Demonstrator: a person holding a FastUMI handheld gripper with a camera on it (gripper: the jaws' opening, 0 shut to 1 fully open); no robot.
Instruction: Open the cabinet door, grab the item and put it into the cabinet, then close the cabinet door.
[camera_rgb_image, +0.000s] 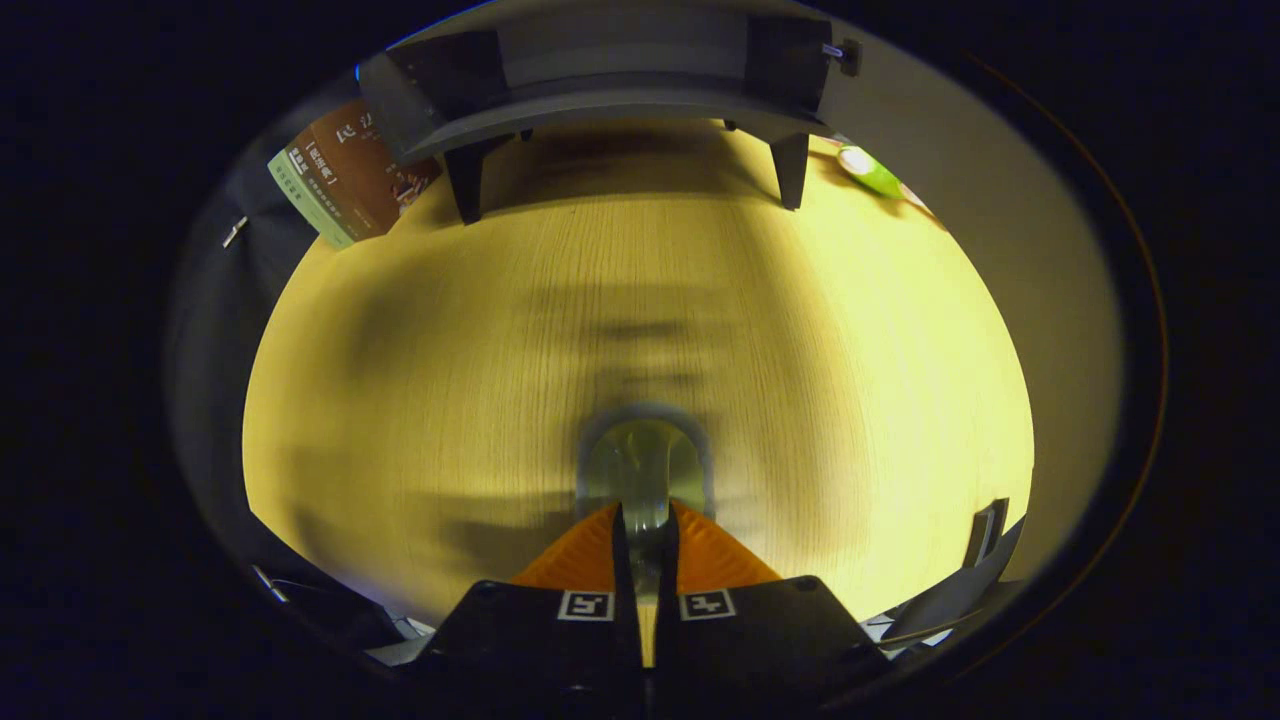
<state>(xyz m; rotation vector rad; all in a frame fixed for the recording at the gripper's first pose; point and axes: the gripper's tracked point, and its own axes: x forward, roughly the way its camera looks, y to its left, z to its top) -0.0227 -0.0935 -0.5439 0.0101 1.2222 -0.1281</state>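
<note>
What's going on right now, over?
Gripper fingers nearly closed around the cabinet door handle. Door fills the view ahead. Nothing in the way.

Gripper (640, 520), hand-held, one unit. Two fingers (580, 560) reach forward side by side, tips drawn close together with only a narrow slit left between them. A clear curved handle (645, 465) sits in that slit at the fingertips, and both fingers press against it from either side. Each finger base carries a square marker (585, 605) on its upper face. Fingers lie level and symmetrical, pointed straight ahead.
</note>
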